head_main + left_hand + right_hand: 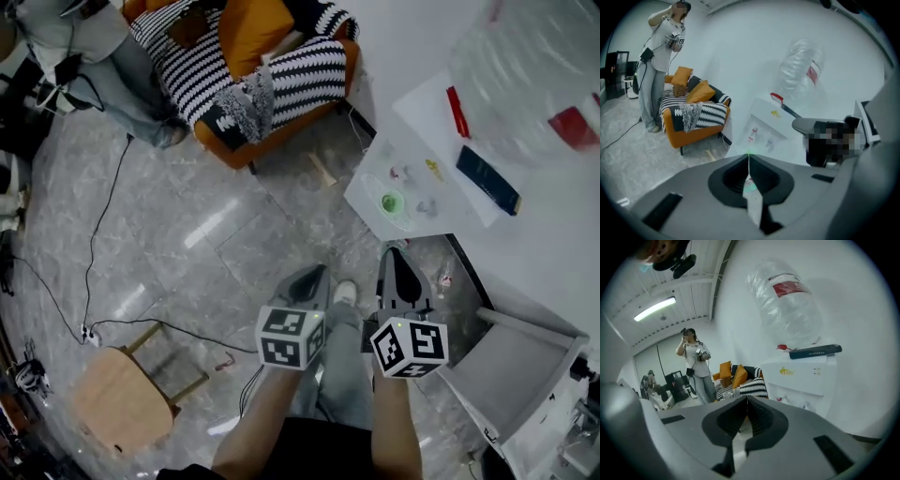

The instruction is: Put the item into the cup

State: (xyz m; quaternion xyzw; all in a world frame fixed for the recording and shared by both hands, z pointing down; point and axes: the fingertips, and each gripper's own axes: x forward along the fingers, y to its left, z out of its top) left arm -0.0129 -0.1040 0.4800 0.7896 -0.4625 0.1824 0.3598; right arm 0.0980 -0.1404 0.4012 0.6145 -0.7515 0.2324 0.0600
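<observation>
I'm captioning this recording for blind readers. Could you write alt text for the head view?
Seen from above, a person holds the left gripper and right gripper, both shut and empty, over a grey floor, facing a white water dispenser with a green cup on its tray. An orange sofa and wooden stool stand nearby.

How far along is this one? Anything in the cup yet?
Done: nothing visible. In hand: nothing; the left gripper and right gripper are both shut and empty, short of the water dispenser. Left: the whole job, picking up the item and putting it into the green cup on the dispenser's tray. Its contents are too small to tell.
</observation>
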